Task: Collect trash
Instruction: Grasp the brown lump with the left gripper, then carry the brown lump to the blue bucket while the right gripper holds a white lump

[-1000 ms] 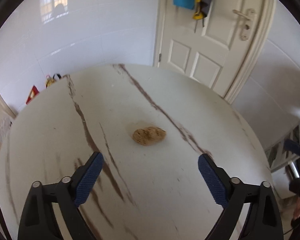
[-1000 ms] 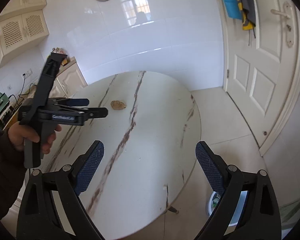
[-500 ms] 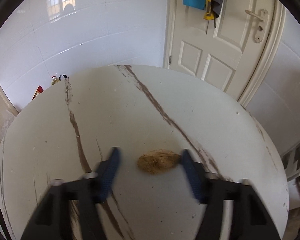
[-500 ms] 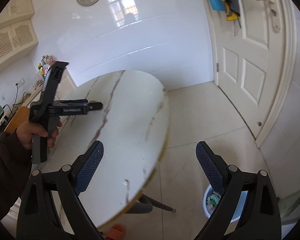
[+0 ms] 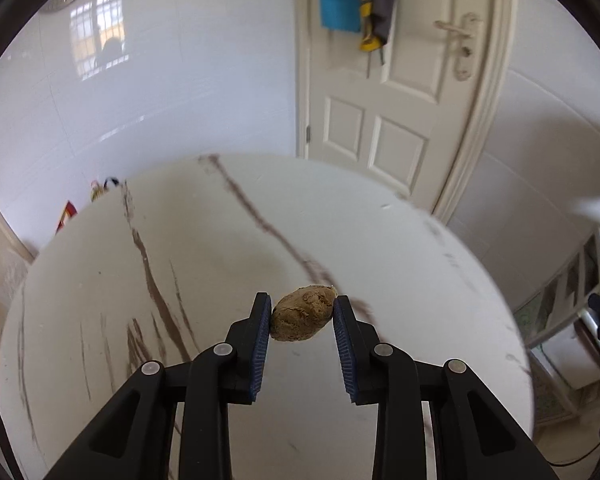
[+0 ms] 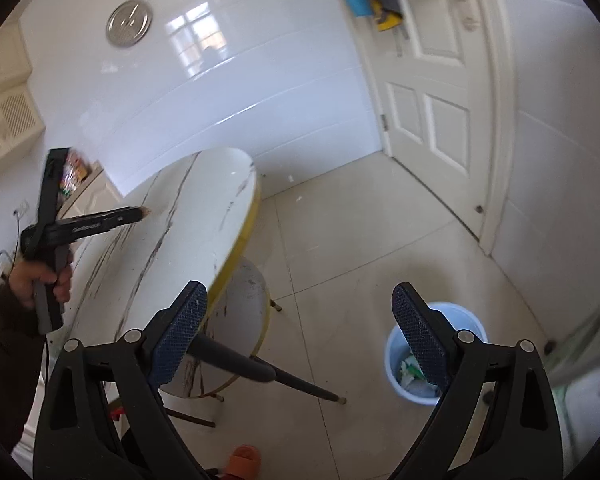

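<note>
My left gripper point(image 5: 302, 316) is clamped on the brown crumpled lump point(image 5: 303, 313), centre frame, above the marble table point(image 5: 204, 248). My right gripper point(image 6: 300, 328) gapes wide over the blue waste bin point(image 6: 466, 322), lower right. Lettering on the left gripper's body is unreadable.

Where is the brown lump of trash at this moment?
In the left wrist view, the brown lump sits between the left gripper fingertips, above the marble table.
</note>
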A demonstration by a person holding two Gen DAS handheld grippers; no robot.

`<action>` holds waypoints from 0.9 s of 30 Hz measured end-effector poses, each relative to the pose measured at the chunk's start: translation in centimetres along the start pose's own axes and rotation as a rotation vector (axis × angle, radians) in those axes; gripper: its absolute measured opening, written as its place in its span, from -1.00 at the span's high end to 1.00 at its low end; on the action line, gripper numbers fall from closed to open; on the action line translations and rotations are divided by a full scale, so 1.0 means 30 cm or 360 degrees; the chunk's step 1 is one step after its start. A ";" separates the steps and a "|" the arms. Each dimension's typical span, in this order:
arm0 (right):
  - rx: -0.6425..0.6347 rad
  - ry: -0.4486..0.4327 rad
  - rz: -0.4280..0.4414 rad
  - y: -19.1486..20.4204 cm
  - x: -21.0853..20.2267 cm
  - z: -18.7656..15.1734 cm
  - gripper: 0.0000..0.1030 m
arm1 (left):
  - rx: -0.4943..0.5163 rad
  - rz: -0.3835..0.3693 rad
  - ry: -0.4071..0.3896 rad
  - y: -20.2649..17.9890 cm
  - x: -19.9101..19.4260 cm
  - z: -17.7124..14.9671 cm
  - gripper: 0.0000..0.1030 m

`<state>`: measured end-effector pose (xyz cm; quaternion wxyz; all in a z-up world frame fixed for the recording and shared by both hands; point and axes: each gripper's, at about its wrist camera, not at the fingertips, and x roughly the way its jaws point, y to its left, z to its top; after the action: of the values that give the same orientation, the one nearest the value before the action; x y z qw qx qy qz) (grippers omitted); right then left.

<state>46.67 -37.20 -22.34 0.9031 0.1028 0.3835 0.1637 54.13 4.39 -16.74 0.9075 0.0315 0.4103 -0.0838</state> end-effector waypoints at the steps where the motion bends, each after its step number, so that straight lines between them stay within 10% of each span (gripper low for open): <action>1: 0.0000 -0.0011 -0.0030 -0.010 -0.026 -0.018 -0.81 | 0.0016 0.0006 -0.0012 -0.018 -0.017 -0.009 0.47; 7: 0.0057 -0.0058 -0.0235 -0.102 -0.200 -0.187 -0.81 | 0.0168 -0.0088 -0.0191 -0.227 -0.243 -0.116 0.47; 15: 0.0181 -0.0081 -0.0910 -0.252 -0.433 -0.569 -0.85 | 0.0344 -0.0509 -0.0356 -0.575 -0.402 -0.198 0.47; 27: 0.1138 0.0242 -0.1258 -0.726 -0.437 -1.443 -0.83 | 0.0527 -0.0668 -0.0129 -1.007 -0.024 -0.229 0.47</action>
<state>11.40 -59.66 -50.11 0.7742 0.2395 0.4891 -0.3225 43.22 -24.37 -20.39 0.8684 0.0904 0.3521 -0.3372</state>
